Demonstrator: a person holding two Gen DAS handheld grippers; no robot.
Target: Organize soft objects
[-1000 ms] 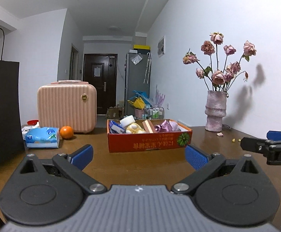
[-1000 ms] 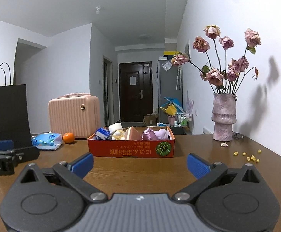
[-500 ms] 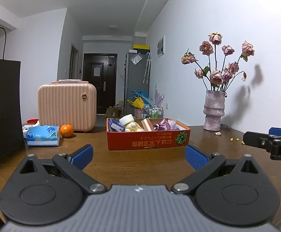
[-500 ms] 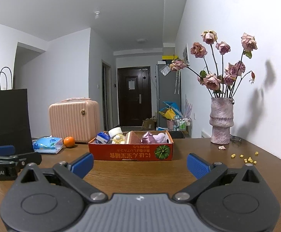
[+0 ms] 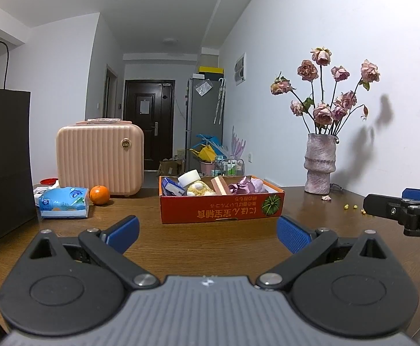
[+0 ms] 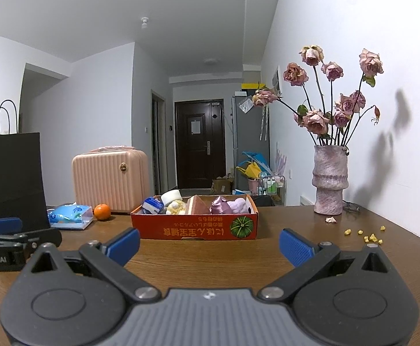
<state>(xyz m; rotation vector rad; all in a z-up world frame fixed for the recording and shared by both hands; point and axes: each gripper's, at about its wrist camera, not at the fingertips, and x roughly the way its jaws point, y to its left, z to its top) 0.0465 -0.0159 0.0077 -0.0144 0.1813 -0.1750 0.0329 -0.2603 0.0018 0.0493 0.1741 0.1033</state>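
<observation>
While both tools — left point(image 5: 207, 232), right point(image 6: 209, 245) — gape empty, the box point(image 6: 194, 230) sits ahead.

White walls point(image 5: 339, 23), dark door point(image 5: 148, 121) down hallway, wooden table point(image 5: 210, 239).

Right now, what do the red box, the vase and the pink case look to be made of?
Red box: printed cardboard, matte, with folded flaps. Vase: probably ceramic or stone, its pinkish surface rough and mottled. Pink case: likely hard plastic, ribbed shell with a soft sheen and a metal badge.
</observation>
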